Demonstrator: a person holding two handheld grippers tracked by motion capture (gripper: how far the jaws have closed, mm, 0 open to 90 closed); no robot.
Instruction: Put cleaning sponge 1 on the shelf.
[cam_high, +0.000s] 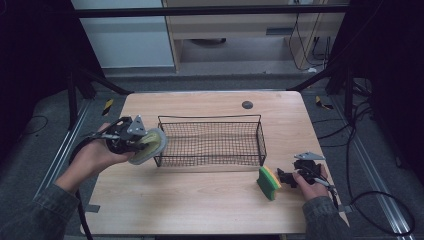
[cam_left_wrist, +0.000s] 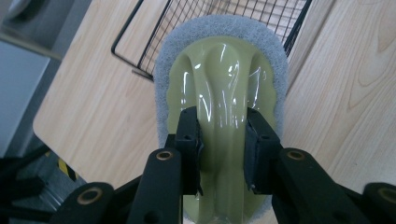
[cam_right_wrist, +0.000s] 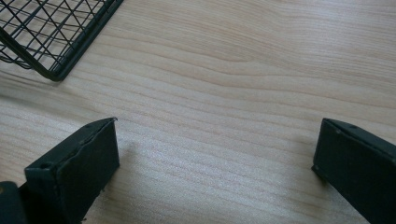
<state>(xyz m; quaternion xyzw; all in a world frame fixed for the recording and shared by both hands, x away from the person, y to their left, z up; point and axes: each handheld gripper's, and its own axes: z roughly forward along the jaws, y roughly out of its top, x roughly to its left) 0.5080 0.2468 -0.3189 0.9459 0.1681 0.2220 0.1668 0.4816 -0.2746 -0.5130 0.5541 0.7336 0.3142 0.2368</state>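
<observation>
Item: my right gripper, four o'clock, jaws spread wide over bare table, green-yellow sponge just beside. Item: my left gripper, nine o'clock, clamped on scrub pad, held above the tabletop. Item: wire basket, centre, holding nothing visible.

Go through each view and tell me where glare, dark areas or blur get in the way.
High view: the room edges fall into deep shadow, the table is evenly lit, and the scrubber looks slightly soft. Left gripper view: bright streaks of glare on the scrubber's glossy green handle. Right gripper view: no glare; the near black jaws look soft, with faint shadows beside them.
</observation>
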